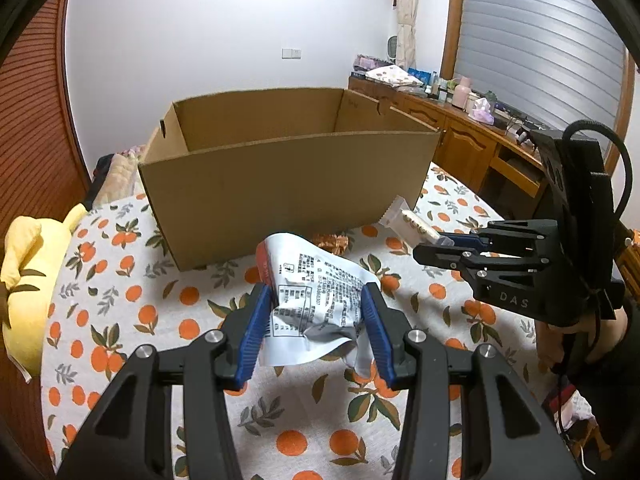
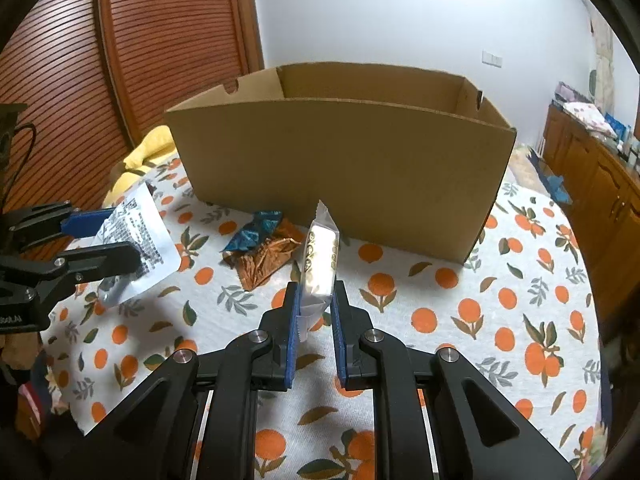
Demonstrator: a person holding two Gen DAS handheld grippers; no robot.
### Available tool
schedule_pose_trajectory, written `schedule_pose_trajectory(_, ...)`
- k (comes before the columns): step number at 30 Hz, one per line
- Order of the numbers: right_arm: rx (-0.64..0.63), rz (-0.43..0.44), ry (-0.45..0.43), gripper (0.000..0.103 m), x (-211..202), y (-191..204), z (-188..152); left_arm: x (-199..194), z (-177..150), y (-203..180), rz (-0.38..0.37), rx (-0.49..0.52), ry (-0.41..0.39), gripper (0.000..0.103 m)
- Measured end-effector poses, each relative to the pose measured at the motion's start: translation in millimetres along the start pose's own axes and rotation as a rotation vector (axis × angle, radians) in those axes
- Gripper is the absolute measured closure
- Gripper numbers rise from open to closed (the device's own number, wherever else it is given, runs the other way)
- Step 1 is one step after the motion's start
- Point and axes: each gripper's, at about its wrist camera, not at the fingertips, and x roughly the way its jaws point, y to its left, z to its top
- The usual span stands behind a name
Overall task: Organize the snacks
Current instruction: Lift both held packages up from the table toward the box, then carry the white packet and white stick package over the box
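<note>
My left gripper (image 1: 316,304) is shut on a crumpled white snack bag with black print (image 1: 316,300), held above the tablecloth in front of the cardboard box (image 1: 280,184); it also shows in the right wrist view (image 2: 136,240). My right gripper (image 2: 316,300) is shut on a white snack bar packet (image 2: 322,256), held upright near the box's front wall (image 2: 360,168); the packet also shows in the left wrist view (image 1: 412,224). A blue wrapper (image 2: 256,230) and a brown wrapper (image 2: 266,258) lie on the cloth by the box.
The table has an orange-print cloth (image 2: 500,300). A yellow cushion (image 1: 28,288) lies at the left. A wooden sideboard with clutter (image 1: 460,128) stands at the right, a slatted wooden door (image 2: 120,48) behind.
</note>
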Motion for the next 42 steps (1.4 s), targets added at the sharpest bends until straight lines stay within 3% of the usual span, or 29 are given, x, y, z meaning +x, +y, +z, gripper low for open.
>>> schedule_pose_trajectory(16, -0.033, 0.004, -0.089, 0.091, -35.3, 6.9, 19.6, -24.0, 36.5, 4.0, 0.011, 0.026, -0.093, 0.058)
schedule_pose_trajectory(30, -0.096, 0.015, -0.149, 0.091, -40.1, -3.1, 58.8, 0.8, 87.8, 21.1, 0.006, 0.027, -0.122, 0.057)
schedule_pose_trajectory(42, -0.125, 0.010, -0.183, 0.090, -27.2, -21.0, 100.3, 34.7, 121.1, 44.5, 0.045, 0.026, -0.111, 0.057)
